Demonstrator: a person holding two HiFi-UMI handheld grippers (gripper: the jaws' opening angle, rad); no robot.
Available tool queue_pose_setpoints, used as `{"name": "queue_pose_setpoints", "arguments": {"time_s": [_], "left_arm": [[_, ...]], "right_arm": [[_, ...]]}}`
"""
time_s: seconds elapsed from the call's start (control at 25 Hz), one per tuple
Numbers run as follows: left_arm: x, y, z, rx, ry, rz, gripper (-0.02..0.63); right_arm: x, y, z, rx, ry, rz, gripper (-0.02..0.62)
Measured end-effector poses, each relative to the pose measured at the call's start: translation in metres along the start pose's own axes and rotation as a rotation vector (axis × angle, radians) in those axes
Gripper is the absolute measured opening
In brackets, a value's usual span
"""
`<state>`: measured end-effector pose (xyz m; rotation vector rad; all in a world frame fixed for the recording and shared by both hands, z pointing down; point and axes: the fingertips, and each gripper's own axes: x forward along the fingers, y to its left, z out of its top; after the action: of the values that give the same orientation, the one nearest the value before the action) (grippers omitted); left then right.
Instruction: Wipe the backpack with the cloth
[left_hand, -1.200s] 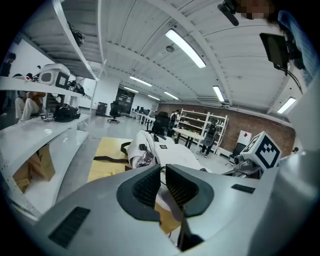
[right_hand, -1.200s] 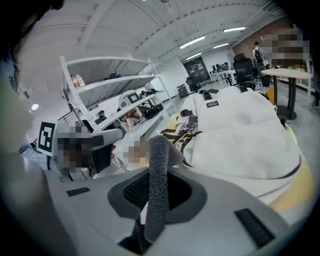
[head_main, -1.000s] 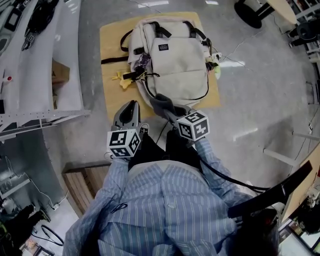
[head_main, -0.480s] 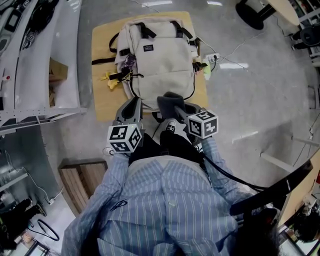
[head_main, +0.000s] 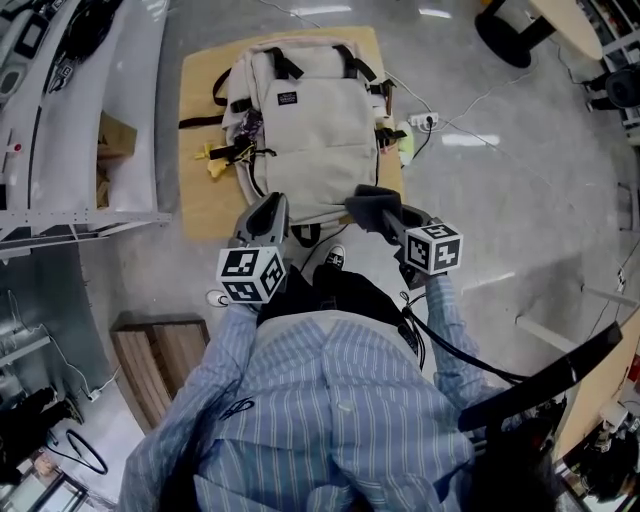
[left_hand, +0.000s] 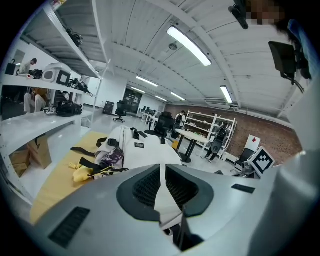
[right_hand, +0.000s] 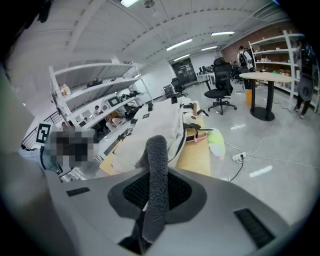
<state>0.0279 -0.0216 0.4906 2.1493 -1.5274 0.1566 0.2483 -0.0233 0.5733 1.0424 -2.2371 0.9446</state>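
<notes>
Jaws of the right gripper (right_hand: 158, 187) are clamped on a fold of grey cloth (right_hand: 156, 152), which stands up between the pads in a thick roll. That reads as a grip chosen so the free end can be dragged across fabric. The left gripper (left_hand: 161, 184) carries nothing. Its jaws are drawn almost together, with only a slim gap through which pale canvas shows, and it appears to be held in reserve to steady the bag. From the head view, both tools hover at the near, bottom end of the cream backpack (head_main: 318, 125). The cloth hangs just over the lower right corner of the backpack, and the left gripper sits beside the lower left corner. Whether the cloth is already touching the canvas cannot be told. The backpack lies flat, front panel up, with its straps and handle at the far end, on a tan board (head_main: 200, 195) on the concrete floor. That placement keeps its widest face open to wiping. Straight ahead of both sets of jaws the bag stretches away lengthwise, so the likely stroke runs forward up the panel. A yellow object (head_main: 213, 160) and loose black straps lie along the bag's left side, and the cloth could snag on them if it is swept wide.
</notes>
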Motion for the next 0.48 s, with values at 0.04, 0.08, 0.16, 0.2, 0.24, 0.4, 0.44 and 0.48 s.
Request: {"name": "queue_pose_setpoints", "arguments": {"time_s": [0.04,0.08,0.16,0.2,0.24,0.4,0.44,0.48], "left_arm": [[-0.001,0.0,0.0,0.0,-0.001,0.006,0.034],[-0.003,0.001,0.0,-0.001,-0.002,0.013,0.034],[-0.006,0.002,-0.001,-0.004,-0.003,0.026,0.034],[-0.008,0.003,-0.002,-0.004,-0.003,0.033,0.034],[-0.009,0.004,-0.002,-0.004,-0.001,0.038,0.034],[-0.01,0.009,0.0,0.003,0.005,0.051,0.034],[-0.009,0.01,0.002,0.008,0.005,0.052,0.034],[-0.008,0.012,0.004,0.013,0.006,0.052,0.034]], "right_arm": [[-0.001,-0.006,0.0,-0.002,0.001,-0.008,0.048],[-0.002,-0.012,0.001,-0.005,0.002,-0.016,0.048],[-0.004,-0.022,0.002,-0.011,0.004,-0.029,0.048],[-0.004,-0.027,0.003,-0.014,0.007,-0.033,0.048],[-0.004,-0.031,0.004,-0.017,0.01,-0.038,0.048],[-0.001,-0.048,0.01,-0.043,0.038,-0.055,0.048],[0.001,-0.052,0.013,-0.054,0.045,-0.06,0.048],[0.003,-0.055,0.017,-0.067,0.051,-0.063,0.048]]}}
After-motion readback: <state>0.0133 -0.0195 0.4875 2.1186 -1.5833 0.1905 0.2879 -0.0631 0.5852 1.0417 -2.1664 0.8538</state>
